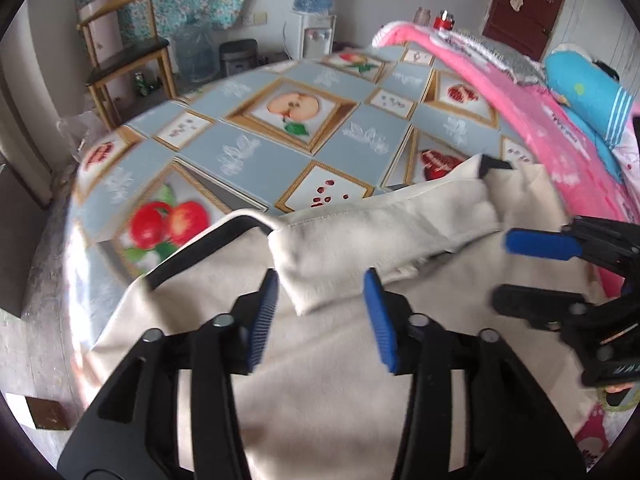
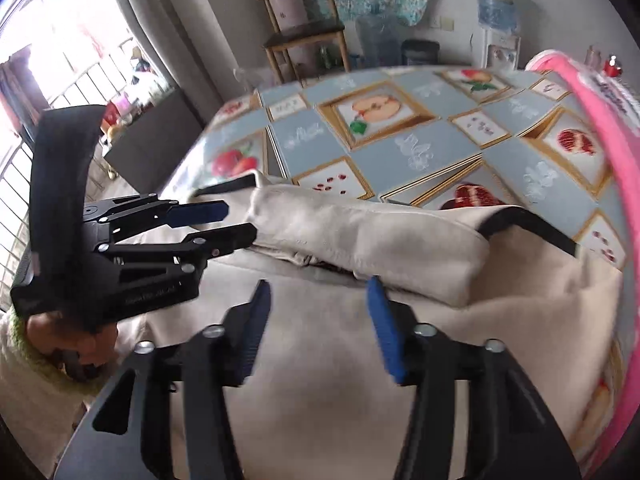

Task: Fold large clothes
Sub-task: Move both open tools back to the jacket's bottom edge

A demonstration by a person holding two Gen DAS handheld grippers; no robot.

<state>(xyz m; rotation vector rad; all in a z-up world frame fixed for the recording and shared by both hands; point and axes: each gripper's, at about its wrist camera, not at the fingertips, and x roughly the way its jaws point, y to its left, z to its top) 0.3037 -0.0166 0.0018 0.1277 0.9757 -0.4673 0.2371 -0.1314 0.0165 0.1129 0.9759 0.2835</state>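
Both my grippers, left gripper (image 1: 320,316) and right gripper (image 2: 318,322), stand half open, nothing between their blue pads, above the cream black-trimmed cloth garment (image 1: 320,360). Its folded band (image 2: 368,240) runs left-right across mid-frame on the fruit-print vinyl tablecloth (image 1: 256,128). Pink blanket (image 1: 520,120) bounds frame right; the window (image 2: 48,40) shows only in right view.

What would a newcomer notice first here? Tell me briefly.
The cream garment with black trim fills the near table, its upper part folded over. Both claws hover open above it: left claw, right claw, nothing gripped. Beyond lies the fruit-print tablecloth, with a pink blanket along the right.
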